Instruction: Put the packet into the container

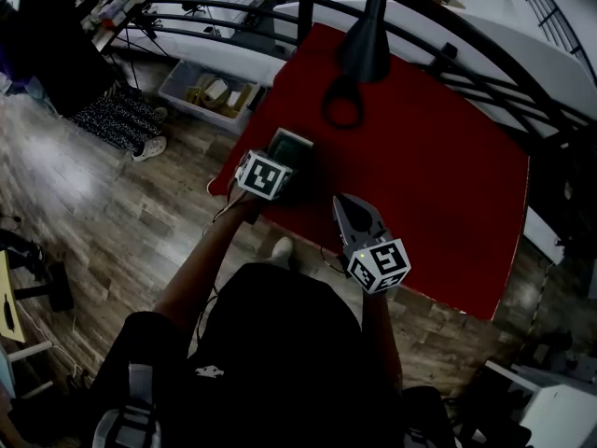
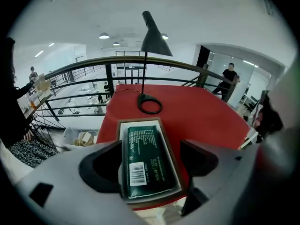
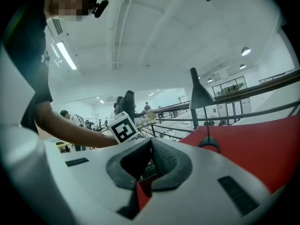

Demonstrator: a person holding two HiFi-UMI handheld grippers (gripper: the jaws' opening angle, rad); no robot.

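A dark green packet [image 2: 145, 161] with a white barcode label lies flat inside a small brown-rimmed container [image 2: 140, 122] with a white inner wall. The container [image 1: 291, 144] sits near the left corner of the red table [image 1: 438, 175]. My left gripper [image 2: 150, 167] hangs over it pointing steeply down, open, its jaws wide on either side of the packet and not touching it. In the head view the left gripper [image 1: 278, 168] covers most of the container. My right gripper [image 1: 347, 205] rests level at the table's near edge, shut, with nothing in it; its pads [image 3: 164, 161] meet at the tips.
A black lamp [image 1: 359, 54] with a ring base [image 1: 343, 110] stands further back on the table. A dark railing [image 1: 233, 12] runs behind it. On the floor to the left sits a plastic bin [image 1: 210, 91]. People stand in the background of both gripper views.
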